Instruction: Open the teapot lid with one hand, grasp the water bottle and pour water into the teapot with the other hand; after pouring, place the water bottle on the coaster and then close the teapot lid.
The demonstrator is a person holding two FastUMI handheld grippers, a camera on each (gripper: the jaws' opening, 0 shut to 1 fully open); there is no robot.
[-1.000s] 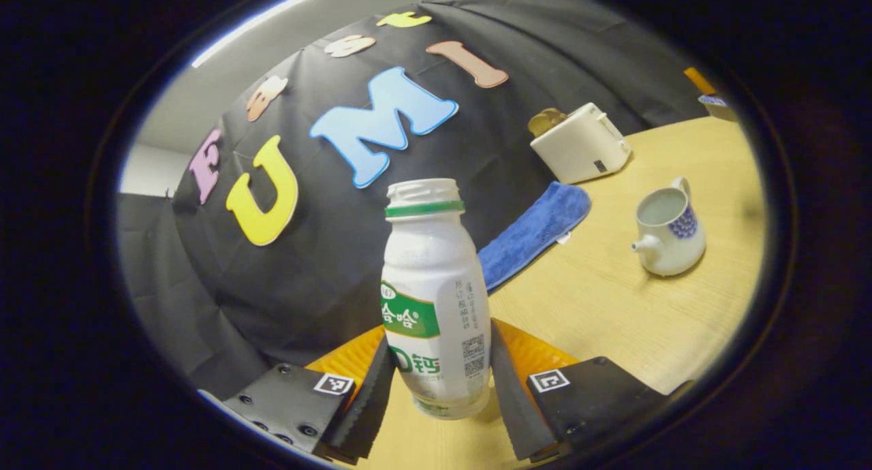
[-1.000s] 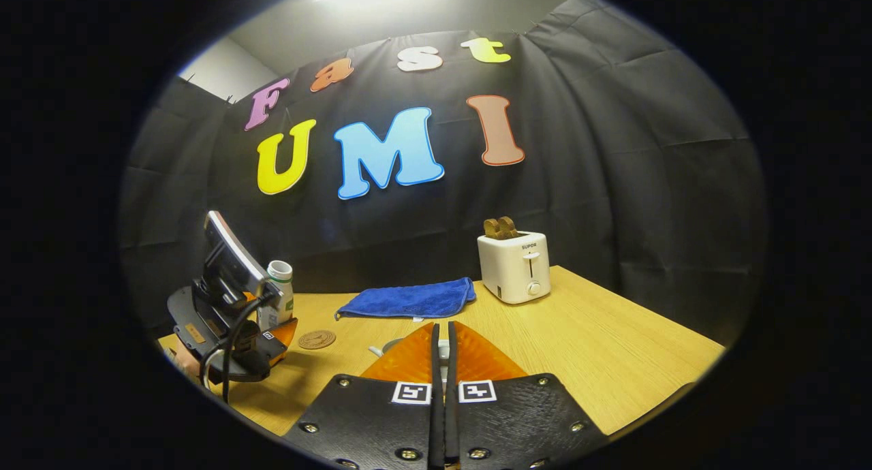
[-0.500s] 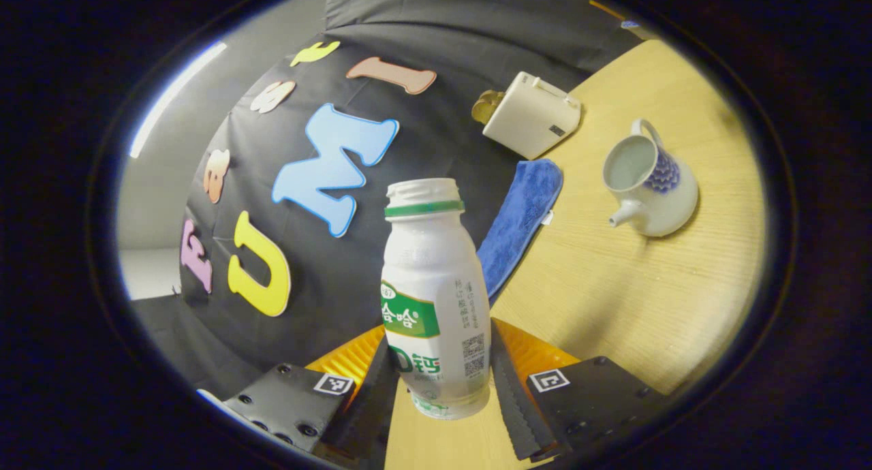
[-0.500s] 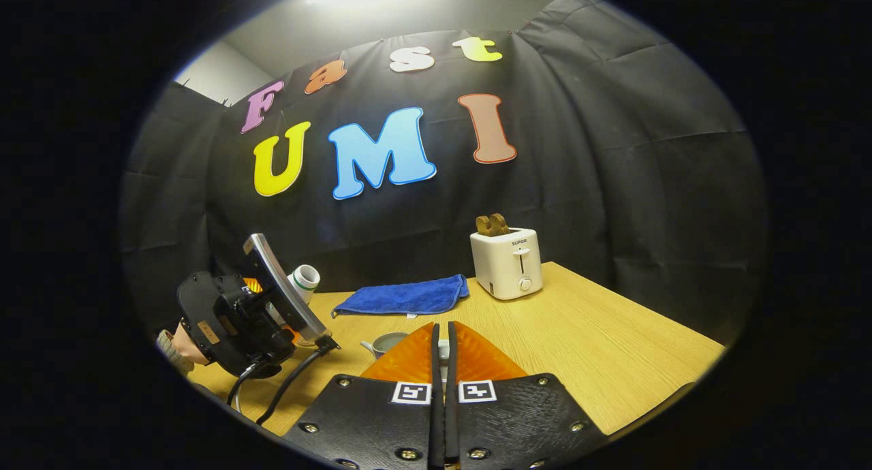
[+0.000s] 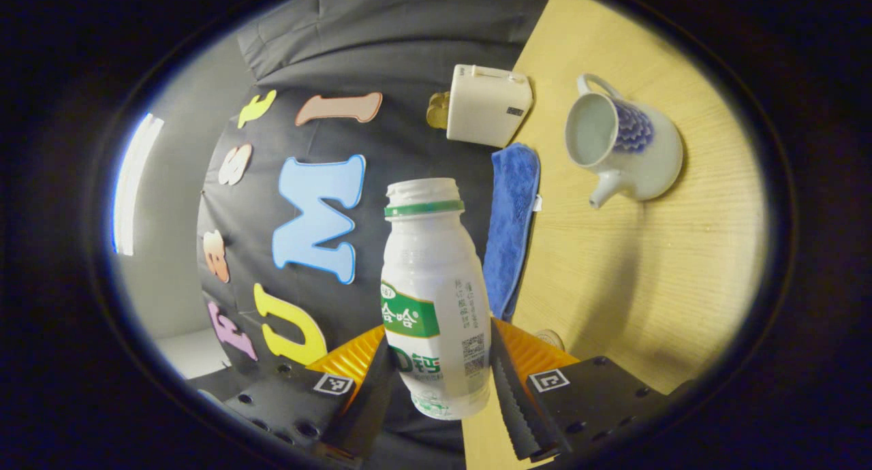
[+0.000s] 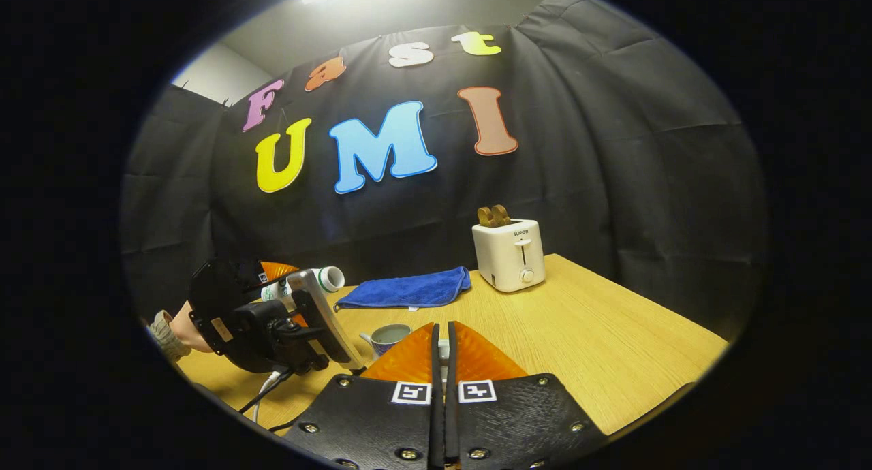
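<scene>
We see the left tongs (image 5: 441, 381) clamped on the lower body of the water bottle (image 5: 434, 300), both fingers pressing its sides. In the right gripper view the bottle (image 6: 310, 284) lies close to horizontal, its open mouth turned toward the teapot (image 6: 388, 336) and raised above the table (image 6: 613, 340). In the left gripper view the teapot (image 5: 623, 146) stands on the table (image 5: 654, 286) with its lid off, its round opening bare, spout toward the blue cloth (image 5: 512, 225) and handle on the far side. The bottle's mouth is still apart from that opening.

The right tongs (image 6: 442, 361) are pressed together; we make out something pale between them, but cannot tell what it is.

Around the teapot, the blue cloth lies near the booth wall, and the white toaster (image 5: 485, 105) with bread in its slots stands just beyond it. A small round coaster (image 5: 549, 338) peeks out beside the left tongs' finger. Between bottle and teapot we see nothing but bare table. A hand (image 6: 184, 327) holds the left gripper.
</scene>
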